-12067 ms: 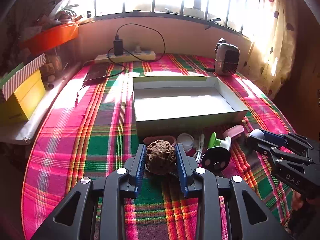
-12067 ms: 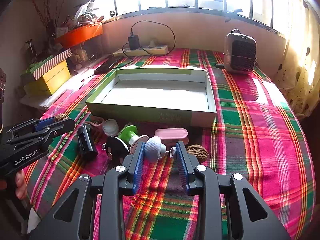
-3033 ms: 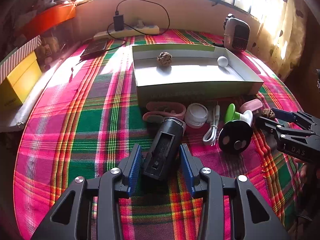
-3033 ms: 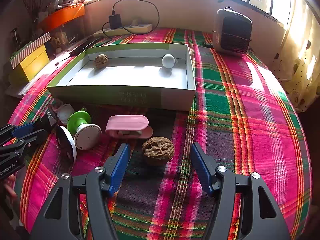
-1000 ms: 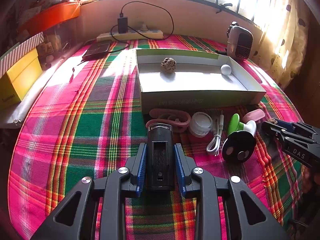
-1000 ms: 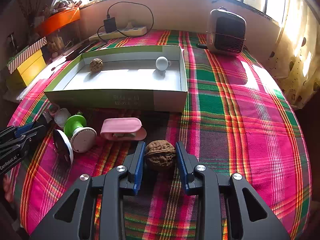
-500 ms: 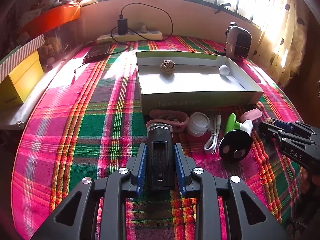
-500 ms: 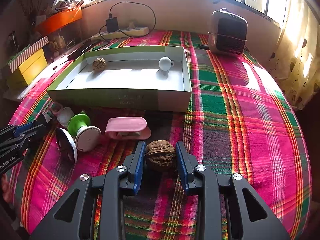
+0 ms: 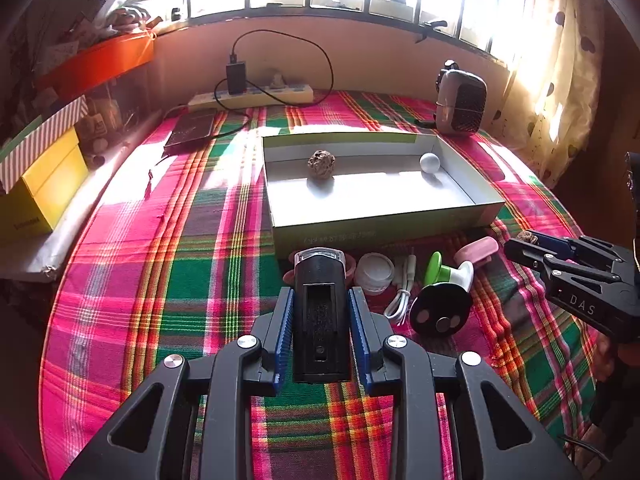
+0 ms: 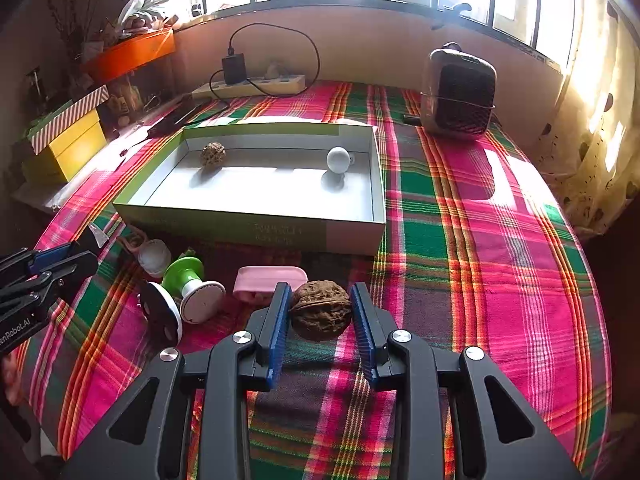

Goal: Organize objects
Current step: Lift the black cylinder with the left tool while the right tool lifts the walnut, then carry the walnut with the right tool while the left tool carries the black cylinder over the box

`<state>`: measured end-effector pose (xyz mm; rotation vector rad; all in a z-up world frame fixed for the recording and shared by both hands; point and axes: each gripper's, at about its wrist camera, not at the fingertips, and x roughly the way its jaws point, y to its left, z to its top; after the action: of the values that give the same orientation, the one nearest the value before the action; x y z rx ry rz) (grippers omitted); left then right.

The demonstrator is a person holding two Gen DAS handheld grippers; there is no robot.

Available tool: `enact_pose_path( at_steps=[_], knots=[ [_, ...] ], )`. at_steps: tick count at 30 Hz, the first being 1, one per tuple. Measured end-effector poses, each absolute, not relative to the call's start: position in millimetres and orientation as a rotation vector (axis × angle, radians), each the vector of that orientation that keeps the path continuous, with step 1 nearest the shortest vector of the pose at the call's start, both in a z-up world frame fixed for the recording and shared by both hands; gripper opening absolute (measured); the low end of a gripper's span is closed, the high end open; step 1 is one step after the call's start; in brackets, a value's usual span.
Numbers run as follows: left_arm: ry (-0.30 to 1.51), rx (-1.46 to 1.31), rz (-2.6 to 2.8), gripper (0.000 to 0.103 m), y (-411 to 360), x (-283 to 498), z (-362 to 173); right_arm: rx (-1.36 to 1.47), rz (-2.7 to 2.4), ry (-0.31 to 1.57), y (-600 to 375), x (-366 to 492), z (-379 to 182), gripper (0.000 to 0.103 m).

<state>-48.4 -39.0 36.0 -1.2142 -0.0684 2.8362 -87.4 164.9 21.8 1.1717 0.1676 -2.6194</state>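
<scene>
here the left gripper (image 9: pixel 320 320) is closed on a black boxy device (image 9: pixel 320 312) with a clear front end, both blue pads pressed flat against its long sides; the device points toward the box, its tip just short of the near wall. the right gripper (image 10: pixel 320 316) is clamped on a brown walnut (image 10: pixel 321 310), one pad against each side, the nut raised slightly above the plaid tablecloth (image 10: pixel 480 280). whether the device is lifted off the cloth cannot be told.

the shallow open box (image 10: pixel 248 230), green outside and white inside, lies beyond both grippers. it holds a wrinkled carved ball (image 10: pixel 213 154) near its far left corner and a small white ball (image 10: pixel 338 160) near its far right wall, the two well apart.

between the grippers and the box's near wall, on the cloth, lie a pink case (image 10: pixel 268 278) just beside the walnut, a green-and-white spool-shaped piece (image 10: pixel 190 284), a black disc (image 9: pixel 440 314) leaning against it, a small white jar (image 9: pixel 374 272), a white cable (image 9: pixel 400 294) and a pink band (image 9: pixel 352 266) partly hidden behind the device.

at the far edge stand a small heater (image 10: pixel 460 92) and a power strip (image 10: pixel 256 86) with a black charger plugged in.
</scene>
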Motion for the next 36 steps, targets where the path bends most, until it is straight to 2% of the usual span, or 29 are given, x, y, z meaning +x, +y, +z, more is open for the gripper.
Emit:
enact_pose_path(
  at_steps=[20, 36],
  knots=[
    [-0.104, -1.167, 2.804, 0.025, -36, -91, 58, 1.108, -2.594, 0.181, 142, -122, 49, 0.032],
    [-0.114, -1.228, 2.795, 0.025, -35, -144, 46, 1.125, -2.535, 0.198, 115, -188, 44, 0.032]
  ],
)
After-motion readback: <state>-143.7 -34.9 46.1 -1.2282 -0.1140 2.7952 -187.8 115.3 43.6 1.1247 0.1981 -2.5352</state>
